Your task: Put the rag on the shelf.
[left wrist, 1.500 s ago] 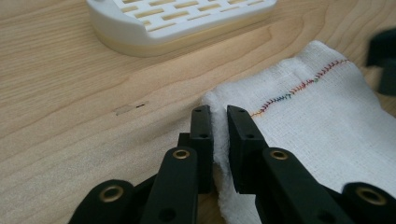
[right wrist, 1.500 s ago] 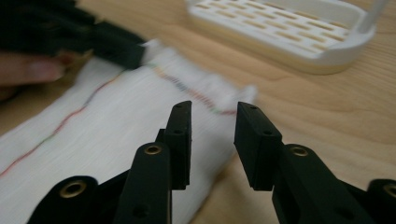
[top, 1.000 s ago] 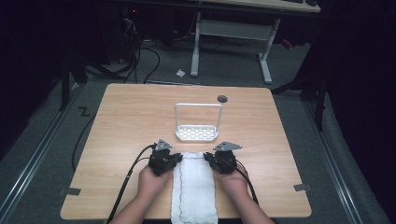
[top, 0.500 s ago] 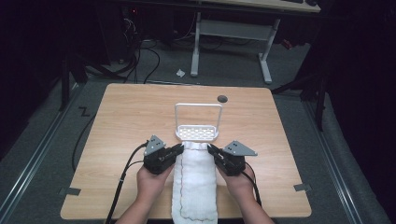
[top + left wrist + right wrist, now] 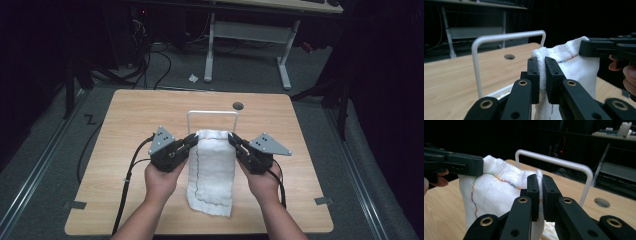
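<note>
Towel [image 5: 214, 170] pinched by both tools, white rack [image 5: 212, 114] behind

Bright tabletop, dark surroundings, sharp

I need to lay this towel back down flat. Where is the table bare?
Bare wood lies left of the left tool and right of the right tool, out to the table edges. The middle is crowded: towel, white rack just behind.

White waffle-weave towel [image 5: 212, 170] with multicoloured edge stitching, pinched in my black left gripper [image 5: 192, 141] and black right gripper [image 5: 233, 140]; behind the towel, white wire rack [image 5: 212, 113]; beneath, light woodgrain table [image 5: 130, 120].
</note>
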Demonstrator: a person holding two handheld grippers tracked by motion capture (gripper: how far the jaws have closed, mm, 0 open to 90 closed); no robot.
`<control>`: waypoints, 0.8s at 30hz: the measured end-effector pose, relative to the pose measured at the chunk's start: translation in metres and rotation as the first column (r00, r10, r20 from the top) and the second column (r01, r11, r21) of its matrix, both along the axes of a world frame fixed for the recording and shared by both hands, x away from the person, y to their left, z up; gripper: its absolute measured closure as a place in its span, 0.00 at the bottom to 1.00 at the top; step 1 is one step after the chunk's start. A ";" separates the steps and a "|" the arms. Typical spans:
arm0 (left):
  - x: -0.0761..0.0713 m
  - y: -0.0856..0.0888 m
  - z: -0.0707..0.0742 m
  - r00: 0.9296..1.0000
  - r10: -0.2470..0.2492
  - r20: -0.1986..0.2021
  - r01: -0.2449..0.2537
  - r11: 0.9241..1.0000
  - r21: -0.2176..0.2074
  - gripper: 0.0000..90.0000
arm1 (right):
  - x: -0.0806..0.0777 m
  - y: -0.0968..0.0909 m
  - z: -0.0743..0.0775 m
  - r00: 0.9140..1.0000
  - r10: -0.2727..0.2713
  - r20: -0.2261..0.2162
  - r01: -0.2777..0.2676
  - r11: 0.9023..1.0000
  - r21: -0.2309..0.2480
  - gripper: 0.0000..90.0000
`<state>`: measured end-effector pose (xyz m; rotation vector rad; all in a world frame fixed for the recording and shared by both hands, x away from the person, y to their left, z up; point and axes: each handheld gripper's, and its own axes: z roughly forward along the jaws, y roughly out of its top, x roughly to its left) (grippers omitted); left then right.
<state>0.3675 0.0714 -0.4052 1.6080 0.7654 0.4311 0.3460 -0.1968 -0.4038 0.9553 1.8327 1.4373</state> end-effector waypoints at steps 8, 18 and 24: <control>0.003 0.001 0.030 0.997 0.006 0.073 -0.004 1.000 -0.021 0.93 | 0.002 -0.001 0.036 0.997 0.007 0.071 -0.008 1.000 0.007 0.96; 0.012 0.003 0.067 0.990 0.012 0.139 -0.009 1.000 -0.021 0.93 | 0.007 -0.002 0.071 0.992 0.013 0.128 -0.017 1.000 0.025 0.96; 0.021 0.000 0.076 0.988 0.013 0.154 -0.012 1.000 -0.009 0.93 | 0.019 -0.004 0.082 0.993 0.011 0.116 -0.018 0.998 0.058 0.96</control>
